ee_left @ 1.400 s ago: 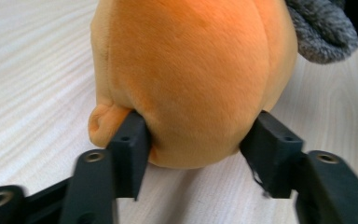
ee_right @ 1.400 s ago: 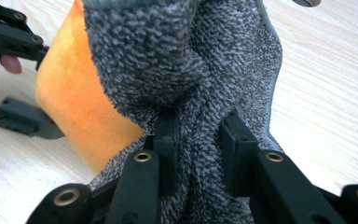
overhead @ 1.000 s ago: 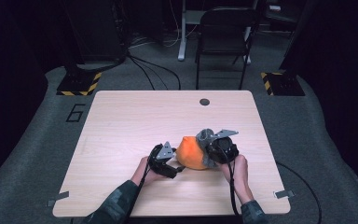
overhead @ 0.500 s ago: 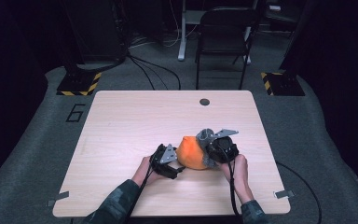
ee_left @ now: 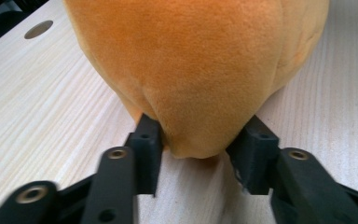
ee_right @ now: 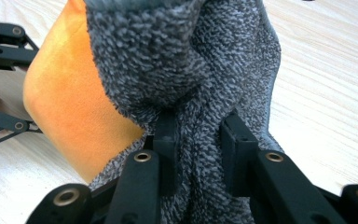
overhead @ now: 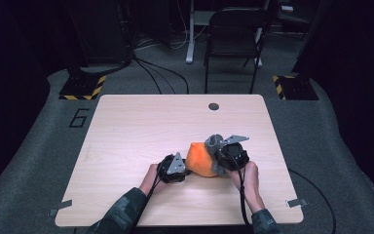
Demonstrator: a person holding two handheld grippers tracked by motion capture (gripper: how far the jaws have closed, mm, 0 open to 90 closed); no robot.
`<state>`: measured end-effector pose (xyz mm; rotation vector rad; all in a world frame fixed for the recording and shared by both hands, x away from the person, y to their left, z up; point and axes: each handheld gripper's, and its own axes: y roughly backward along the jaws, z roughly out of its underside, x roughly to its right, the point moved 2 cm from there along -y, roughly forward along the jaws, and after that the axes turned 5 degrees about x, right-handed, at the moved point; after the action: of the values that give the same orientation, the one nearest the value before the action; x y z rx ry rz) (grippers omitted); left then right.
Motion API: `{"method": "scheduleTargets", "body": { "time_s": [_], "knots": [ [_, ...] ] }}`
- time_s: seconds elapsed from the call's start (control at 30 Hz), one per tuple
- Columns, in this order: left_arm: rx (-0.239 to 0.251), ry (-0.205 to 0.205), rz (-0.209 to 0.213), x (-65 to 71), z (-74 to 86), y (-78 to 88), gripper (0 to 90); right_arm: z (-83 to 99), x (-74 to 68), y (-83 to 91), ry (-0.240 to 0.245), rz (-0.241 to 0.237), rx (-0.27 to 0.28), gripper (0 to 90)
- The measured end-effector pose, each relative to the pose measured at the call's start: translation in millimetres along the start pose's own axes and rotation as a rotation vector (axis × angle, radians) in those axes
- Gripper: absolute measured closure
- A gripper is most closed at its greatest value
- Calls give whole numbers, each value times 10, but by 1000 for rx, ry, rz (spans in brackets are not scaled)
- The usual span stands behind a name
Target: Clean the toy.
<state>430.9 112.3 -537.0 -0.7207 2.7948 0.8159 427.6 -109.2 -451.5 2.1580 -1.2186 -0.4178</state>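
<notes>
Near table's five o'clock, left gripper (ee_left: 198, 154) has just closed, pinching orange plush (ee_left: 191, 70); right gripper (ee_right: 198, 140) pinches grey fleece (ee_right: 205, 65). Opposing pulls could slip the shallow left hold.

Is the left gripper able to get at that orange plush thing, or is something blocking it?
Yes, it looks so. The left gripper already has its jaws, which have just been closing, around the lower end of the orange plush; nothing stands between them.

Orange plush (ee_left: 191, 70) velvety; grey cloth (ee_right: 200, 70) nubbly; table (overhead: 136, 126) matt wood.
</notes>
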Motion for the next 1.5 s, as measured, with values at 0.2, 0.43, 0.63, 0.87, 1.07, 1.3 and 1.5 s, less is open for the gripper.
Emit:
{"method": "scheduleTargets", "body": {
  "time_s": [0.2, 0.43, 0.63, 0.87, 1.07, 1.3, 1.5],
  "knots": [
    [2, 10, -1, -3, -4, -3, 689, -14, 26, 56, -5, -12, 31, 702],
    [-2, 12, -2, -6, -1, 2, 703, 67, 411, 365, -73, 123, 39, 703],
    [-1, 12, 0, -9, -2, -1, 702, 468, 778, 328, -152, 201, -82, 702],
    [-5, 3, -8, -3, -1, -3, 706, 534, 794, 187, -155, 195, -132, 698],
    [43, 21, -14, -9, -15, 27, 752, 544, 806, 159, -151, 195, -138, 697],
    [138, 149, 48, -45, -299, 243, 770, 553, 854, 185, -163, 194, -128, 695],
    [162, 286, 104, -80, -488, 434, 767, 546, 871, 208, -166, 199, -119, 696]
  ]
}}
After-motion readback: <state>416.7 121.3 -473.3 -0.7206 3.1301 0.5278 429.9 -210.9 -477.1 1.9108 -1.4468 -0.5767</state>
